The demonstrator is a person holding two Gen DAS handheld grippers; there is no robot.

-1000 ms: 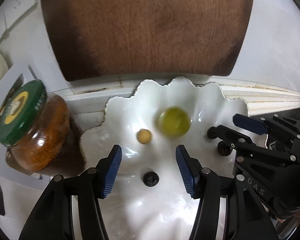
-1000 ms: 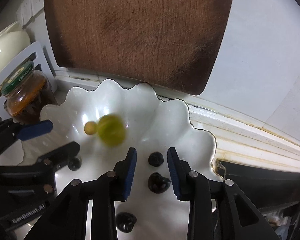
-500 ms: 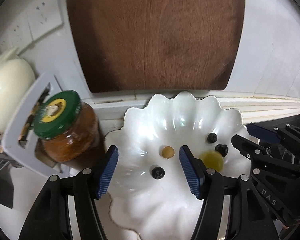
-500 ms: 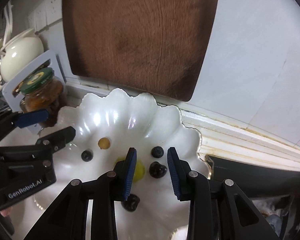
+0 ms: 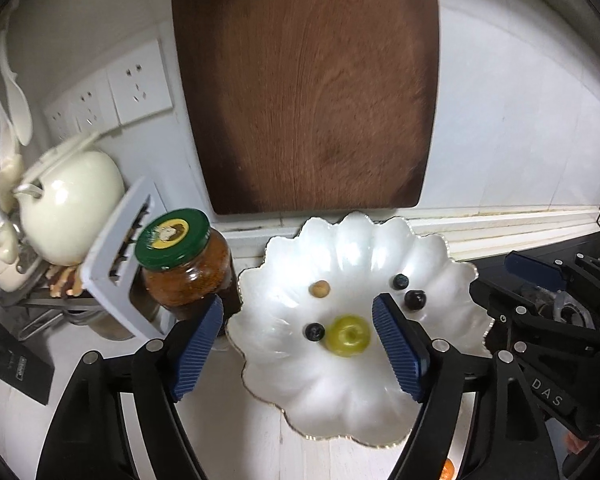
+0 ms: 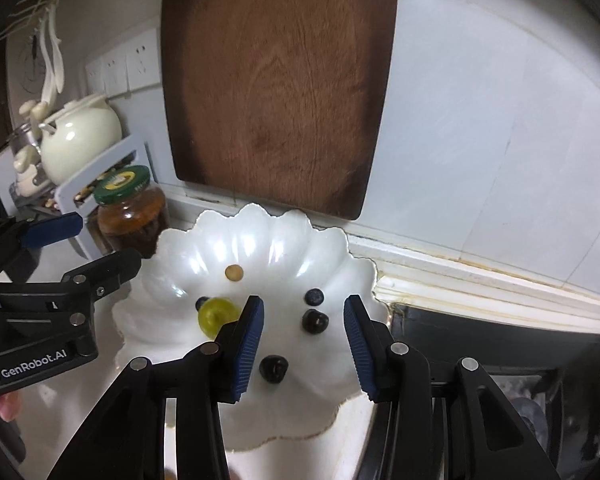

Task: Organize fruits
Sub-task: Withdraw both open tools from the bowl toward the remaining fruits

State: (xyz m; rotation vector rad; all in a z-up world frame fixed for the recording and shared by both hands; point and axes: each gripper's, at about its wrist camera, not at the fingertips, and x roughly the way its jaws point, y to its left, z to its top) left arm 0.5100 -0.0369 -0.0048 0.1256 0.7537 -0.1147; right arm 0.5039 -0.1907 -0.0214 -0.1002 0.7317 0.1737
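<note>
Left gripper (image 5: 298,354) and right gripper (image 6: 304,346) jaws just opening, spread, empty — over white dish (image 5: 440,264); green fruit (image 5: 348,335), probably a grape, inside.

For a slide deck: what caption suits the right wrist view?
Right gripper, jaws open and empty, above a scalloped white plate holding a green grape and dark berries.

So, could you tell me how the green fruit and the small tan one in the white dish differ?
The green fruit is clearly bigger than the tan fruit. It is glossy yellow-green and translucent; the tan one is dull and opaque. The green fruit touches a dark berry, while the tan fruit lies alone, farther toward the wall. Both are round and lie loose in the white dish, gripped by neither gripper.
</note>
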